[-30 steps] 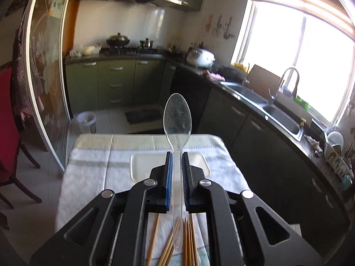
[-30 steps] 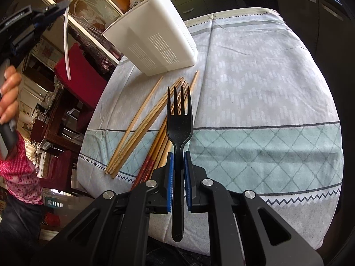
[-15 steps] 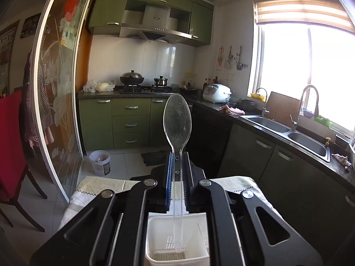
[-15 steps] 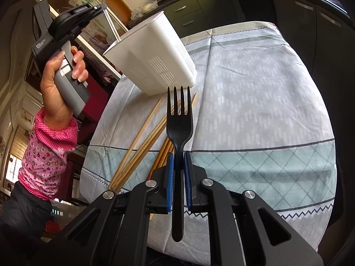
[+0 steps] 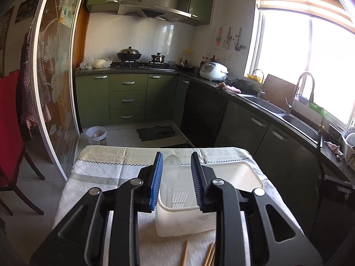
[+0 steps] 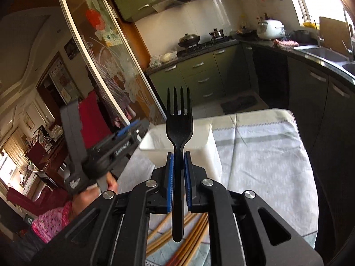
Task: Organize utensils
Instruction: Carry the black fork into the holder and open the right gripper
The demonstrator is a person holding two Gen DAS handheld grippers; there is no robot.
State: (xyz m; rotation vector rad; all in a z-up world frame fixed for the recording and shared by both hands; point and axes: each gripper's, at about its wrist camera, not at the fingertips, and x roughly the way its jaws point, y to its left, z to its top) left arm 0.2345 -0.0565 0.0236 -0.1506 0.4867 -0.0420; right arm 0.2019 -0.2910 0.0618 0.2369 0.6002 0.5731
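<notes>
My left gripper (image 5: 176,180) is open and empty above the white utensil holder (image 5: 237,175). The clear plastic spoon (image 5: 172,173) now stands inside the holder, between my open jaws. My right gripper (image 6: 178,173) is shut on a black plastic fork (image 6: 179,124), held upright, tines up, just in front of the white holder (image 6: 203,146). The left gripper (image 6: 124,137) shows at the holder's left rim in the right wrist view. Wooden chopsticks (image 6: 193,232) lie on the cloth below my right gripper; their tips show in the left wrist view (image 5: 209,255).
The table wears a white and pale green patterned cloth (image 6: 266,155). A red chair (image 5: 11,133) stands to the left of the table. Green kitchen cabinets (image 5: 127,99) and a dark counter with a sink (image 5: 295,119) run behind and to the right.
My left gripper has opened and let the clear spoon drop into the white holder. My right gripper has lifted the fork and moved up close to the holder.
</notes>
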